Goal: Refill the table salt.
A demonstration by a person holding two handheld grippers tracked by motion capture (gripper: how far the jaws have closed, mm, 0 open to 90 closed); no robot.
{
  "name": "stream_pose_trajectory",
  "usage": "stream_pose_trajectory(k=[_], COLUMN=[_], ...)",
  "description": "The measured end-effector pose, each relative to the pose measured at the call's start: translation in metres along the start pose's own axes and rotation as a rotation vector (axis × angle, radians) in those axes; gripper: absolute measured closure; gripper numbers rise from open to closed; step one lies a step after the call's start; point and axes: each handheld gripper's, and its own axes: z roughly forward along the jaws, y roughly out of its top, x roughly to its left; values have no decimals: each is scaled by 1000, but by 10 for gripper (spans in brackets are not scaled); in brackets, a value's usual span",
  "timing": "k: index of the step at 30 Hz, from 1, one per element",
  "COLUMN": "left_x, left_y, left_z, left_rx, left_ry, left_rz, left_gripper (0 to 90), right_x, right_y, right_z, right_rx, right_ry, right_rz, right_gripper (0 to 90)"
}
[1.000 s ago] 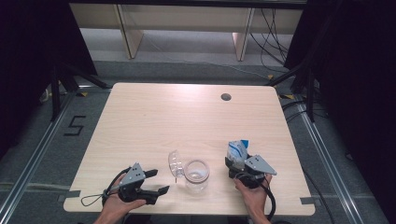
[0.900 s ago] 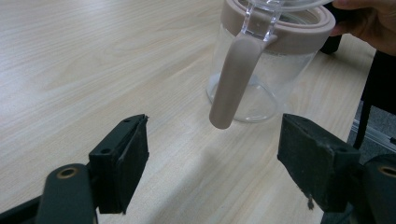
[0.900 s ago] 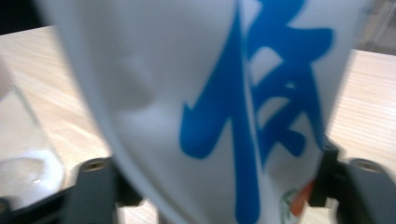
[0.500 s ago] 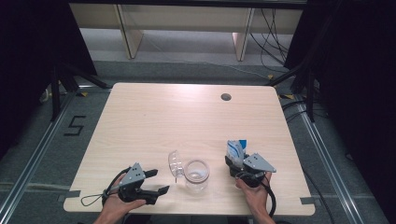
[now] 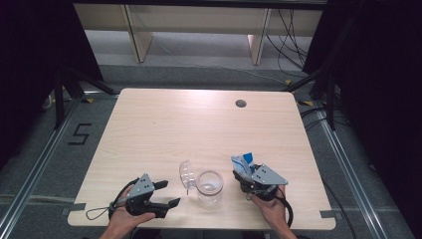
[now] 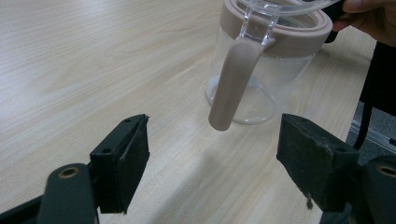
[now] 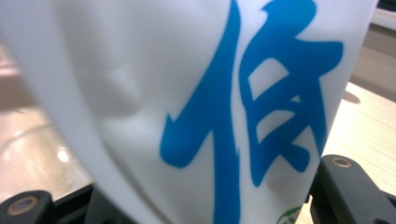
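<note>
A white pouch printed with a large blue character [image 7: 243,116] sits between the jaws of the right gripper [image 5: 247,175], which have just been closing on it; in the right gripper view its soft wall dents where the jaws meet it, so it looks gripped. The pouch [image 5: 242,163] stands upright, off the table, near the table's near edge and toward its right corner. Just left of it stands a clear glass jar [image 5: 209,186] with a beige rim and a beige handle [image 6: 233,79]; its clear hinged lid [image 5: 186,173] is swung open to the left, so the mouth is uncovered. Farther left, near the same near edge, the left gripper [image 5: 166,194] rests low with its jaws spread wide and nothing between them, aimed at the jar's handle, close to it but not touching. The wooden table [image 5: 199,124] is otherwise bare except for a cable hole [image 5: 241,103] near its far edge. The step in hand appears to be securing the pouch for pouring. Next, the pouch likely needs carrying over the jar's mouth and tipping, perhaps with the left gripper steadying the handle.
</note>
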Motion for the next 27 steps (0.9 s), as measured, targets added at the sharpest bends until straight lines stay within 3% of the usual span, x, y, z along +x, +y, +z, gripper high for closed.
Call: stream_pose_trajectory(k=[9,14,21,23,27], left_x=[0,0,0,0,0], left_y=[-1,-1,-1,-2,-2], left_z=[0,1,1,1,1], left_rx=[2,-7,-5,1,1], left_ry=[1,-2,-4,-8,-9], left_rz=[-5,-15,-15,-6,-2], left_gripper=[247,247,247,247,247], right_x=[-5,-8,-5,-6,-8], right_y=[3,8,14,17,19], right_z=[-6,-10,-13,-12,-11], right_rx=[-5,-4,-4,-5,-15], right_ry=[11,16,13,10,15], right_rz=[-61,-167,-223,-262,-274], right_gripper=[469,470,470,470,471])
